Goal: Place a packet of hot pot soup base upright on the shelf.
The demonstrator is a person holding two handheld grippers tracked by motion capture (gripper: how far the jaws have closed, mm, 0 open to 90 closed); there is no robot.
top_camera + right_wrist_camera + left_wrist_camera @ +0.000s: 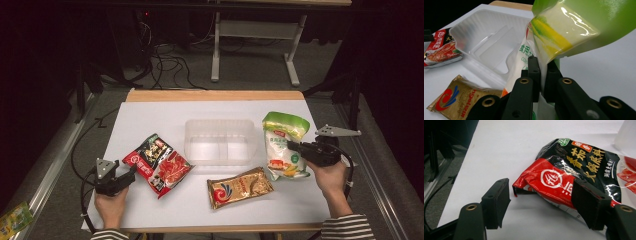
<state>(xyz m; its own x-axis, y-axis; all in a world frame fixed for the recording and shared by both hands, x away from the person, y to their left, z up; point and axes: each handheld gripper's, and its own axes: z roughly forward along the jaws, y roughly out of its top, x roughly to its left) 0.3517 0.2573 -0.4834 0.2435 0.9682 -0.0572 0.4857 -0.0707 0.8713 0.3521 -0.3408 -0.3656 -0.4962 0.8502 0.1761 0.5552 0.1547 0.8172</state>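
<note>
At the table's right: green-and-white plastic pouch (283, 143), beside the clear plastic divided tray (219, 141), pinched at its edge by the right gripper (541, 72). Lift should have stayed level. Left gripper (540, 203) gaped around the red-and-black foil sachet (574, 173) corner.

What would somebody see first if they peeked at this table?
Probably the bright red and black packet at the front left, with the open left gripper reaching around its corner. Next, the green and white bag on the right, pinched by the right gripper. Between them sits a clear plastic tray, with a gold packet in front of it.
</note>
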